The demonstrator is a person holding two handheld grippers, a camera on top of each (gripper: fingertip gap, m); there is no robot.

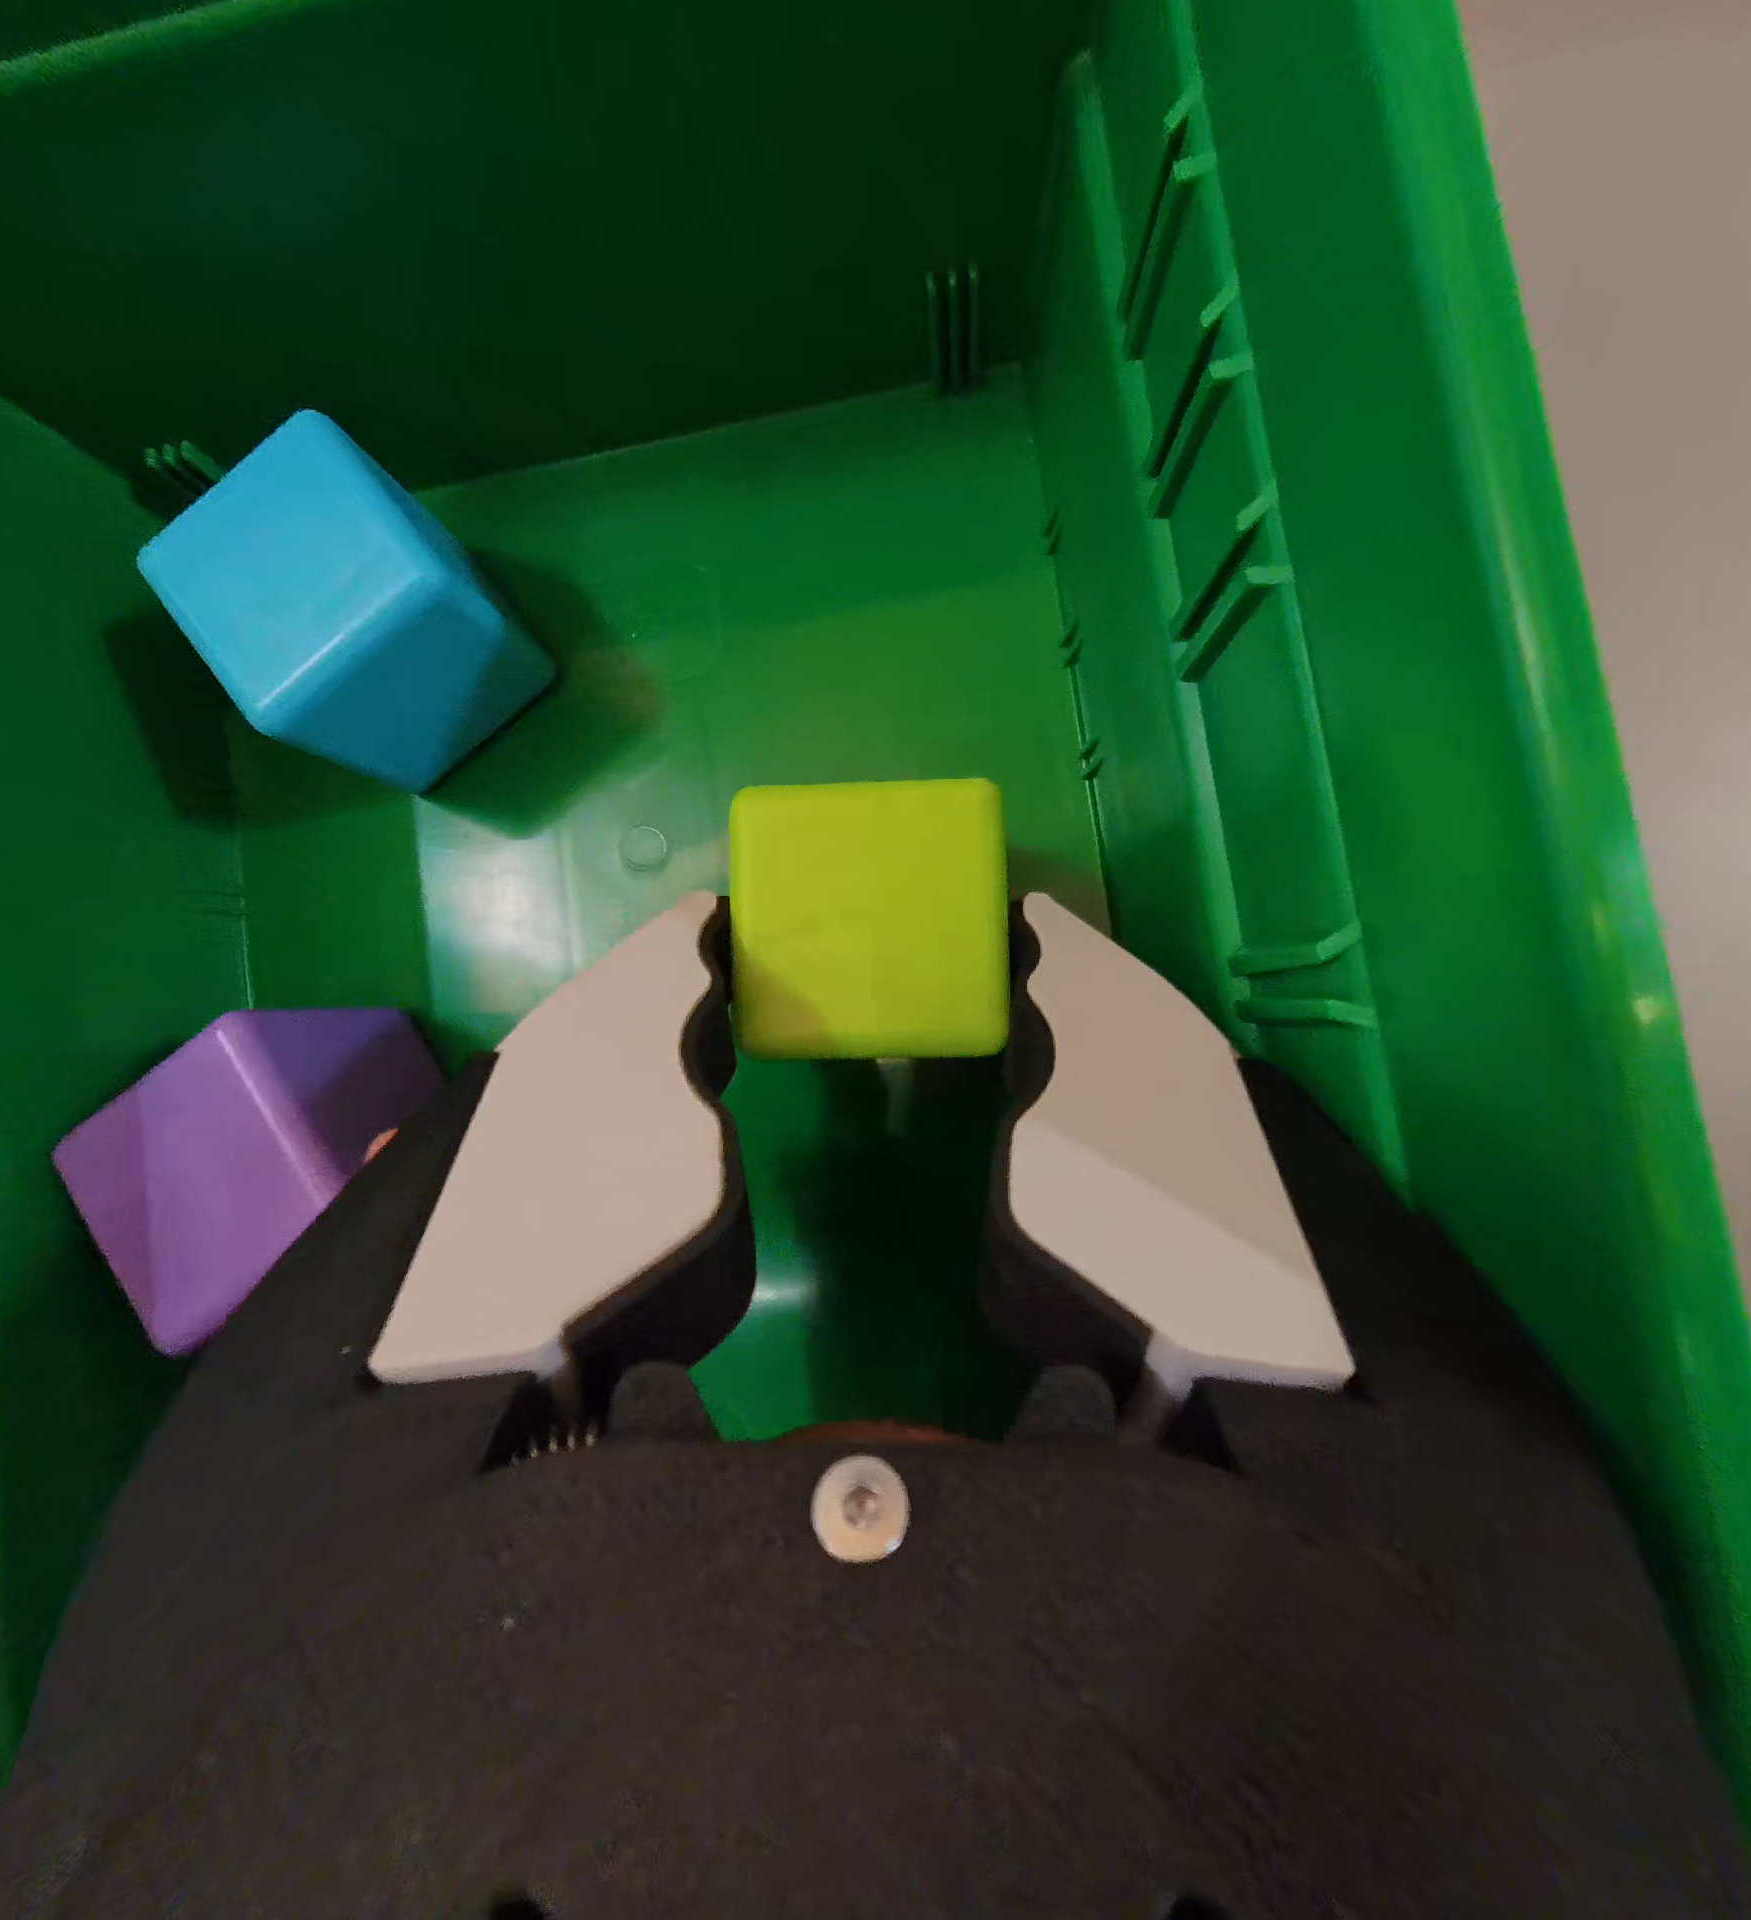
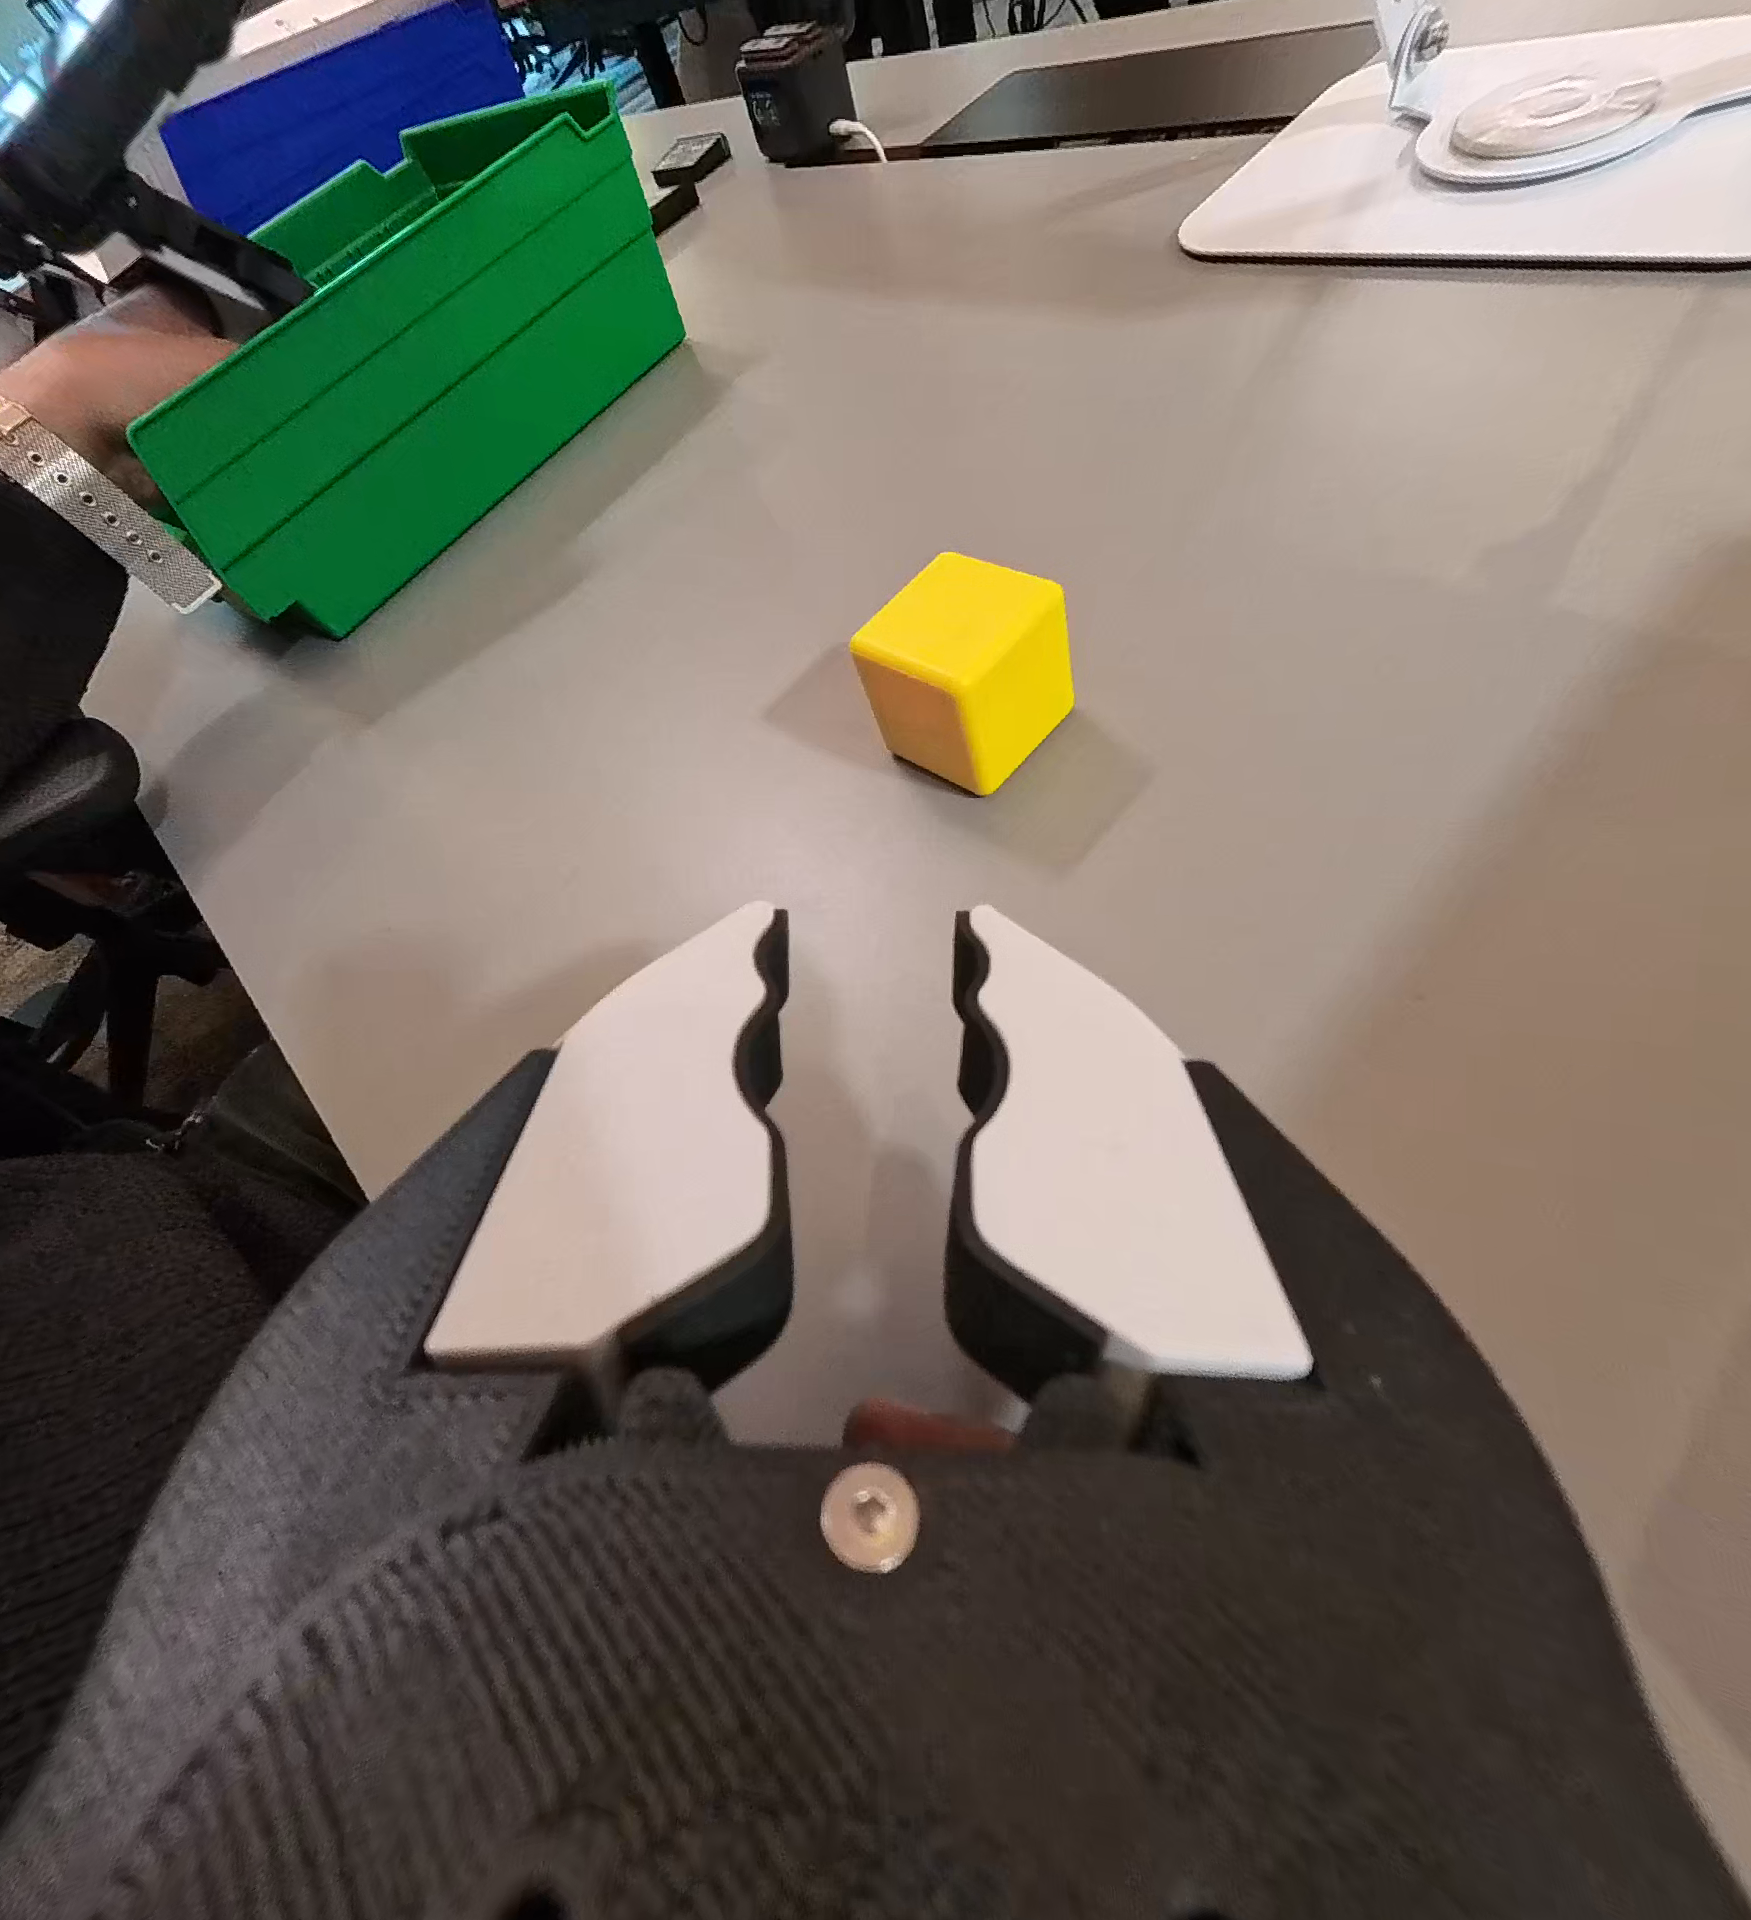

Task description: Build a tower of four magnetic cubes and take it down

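Left wrist view: the left gripper [image 1: 869,935] reaches down inside the green bin [image 1: 1266,727], its jaws set against the two opposite sides of a lime-green cube [image 1: 869,920]. The cube sits squarely between the tips, with no gap showing on either side, so it reads as gripped; whether it rests on the bin floor or hangs just above it cannot be told. A blue cube [image 1: 331,603] lies tilted against the far left corner of the bin, and a purple cube [image 1: 227,1153] lies near the left wall, partly hidden behind the left jaw. Both lie askew, as loose blocks do when dropped rather than arranged.

Right wrist view: the right gripper [image 2: 871,935] hovers low over the grey table [image 2: 1370,727], jaws parted and empty. A yellow cube [image 2: 964,670] stands on the table just beyond the tips, apart from them and in line with the gap. The green bin [image 2: 414,364] stands far left, where a person's hand [image 2: 112,353] carries the other gripper into it. A white flat base [image 2: 1473,197] lies far right.
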